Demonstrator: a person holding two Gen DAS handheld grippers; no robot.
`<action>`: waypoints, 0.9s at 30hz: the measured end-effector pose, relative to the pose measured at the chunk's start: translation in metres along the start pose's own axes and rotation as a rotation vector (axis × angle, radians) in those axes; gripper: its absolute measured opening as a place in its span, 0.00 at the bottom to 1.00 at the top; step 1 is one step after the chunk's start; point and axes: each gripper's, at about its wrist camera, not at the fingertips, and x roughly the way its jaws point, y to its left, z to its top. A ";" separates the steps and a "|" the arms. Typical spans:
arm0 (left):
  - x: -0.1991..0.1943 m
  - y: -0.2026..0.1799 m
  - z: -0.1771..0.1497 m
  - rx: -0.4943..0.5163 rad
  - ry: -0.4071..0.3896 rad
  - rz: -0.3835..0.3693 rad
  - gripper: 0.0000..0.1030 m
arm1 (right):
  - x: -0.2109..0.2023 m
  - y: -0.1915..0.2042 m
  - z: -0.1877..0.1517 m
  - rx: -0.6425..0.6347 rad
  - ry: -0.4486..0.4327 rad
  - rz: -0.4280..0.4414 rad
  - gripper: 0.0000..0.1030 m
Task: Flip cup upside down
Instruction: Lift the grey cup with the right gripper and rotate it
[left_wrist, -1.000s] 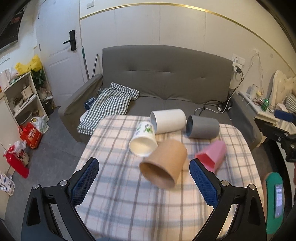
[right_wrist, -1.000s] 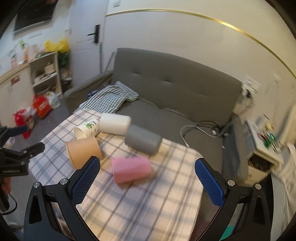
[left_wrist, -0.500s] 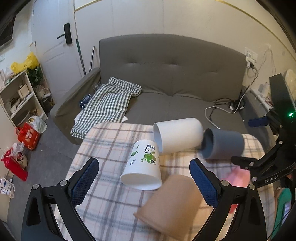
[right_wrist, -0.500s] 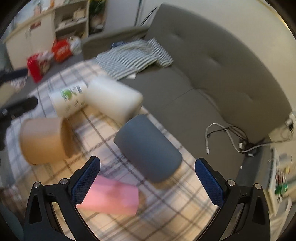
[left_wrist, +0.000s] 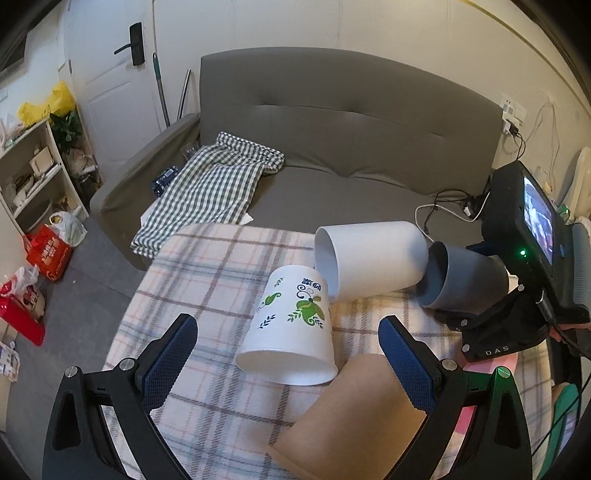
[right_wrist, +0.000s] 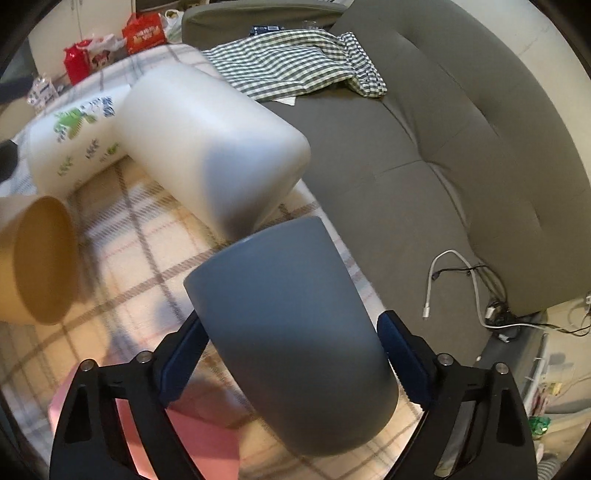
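Several cups lie on their sides on the plaid table (left_wrist: 207, 280). A grey cup (right_wrist: 291, 325) lies between the blue pads of my right gripper (right_wrist: 291, 354); the jaws stand around it, and contact is unclear. It also shows in the left wrist view (left_wrist: 461, 280), with the right gripper behind it (left_wrist: 517, 295). My left gripper (left_wrist: 288, 358) is open, its fingers either side of a white cup with green leaf print (left_wrist: 291, 325). A plain white cup (left_wrist: 369, 262) and a brown paper cup (left_wrist: 354, 417) lie close by. A pink cup (right_wrist: 177, 424) lies under my right gripper.
A grey sofa (left_wrist: 351, 147) with a checked cloth (left_wrist: 210, 184) stands behind the table. Cables (right_wrist: 472, 291) lie on the sofa's right end. Shelves (left_wrist: 29, 177) and red bags (left_wrist: 40, 254) stand on the floor to the left.
Both grippers moved forward toward the cups. My right gripper came down around the grey cup and its jaws narrowed. My left gripper came closer to the leaf-print cup.
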 end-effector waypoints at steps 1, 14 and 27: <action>-0.001 0.001 0.000 -0.003 -0.001 0.001 0.98 | 0.001 0.001 0.000 0.001 -0.003 -0.005 0.86; -0.093 0.002 -0.007 -0.010 -0.103 -0.008 0.98 | -0.133 0.000 -0.038 0.361 -0.140 -0.041 0.71; -0.169 0.013 -0.058 -0.015 -0.175 -0.021 0.98 | -0.224 0.137 -0.131 0.529 -0.174 0.150 0.71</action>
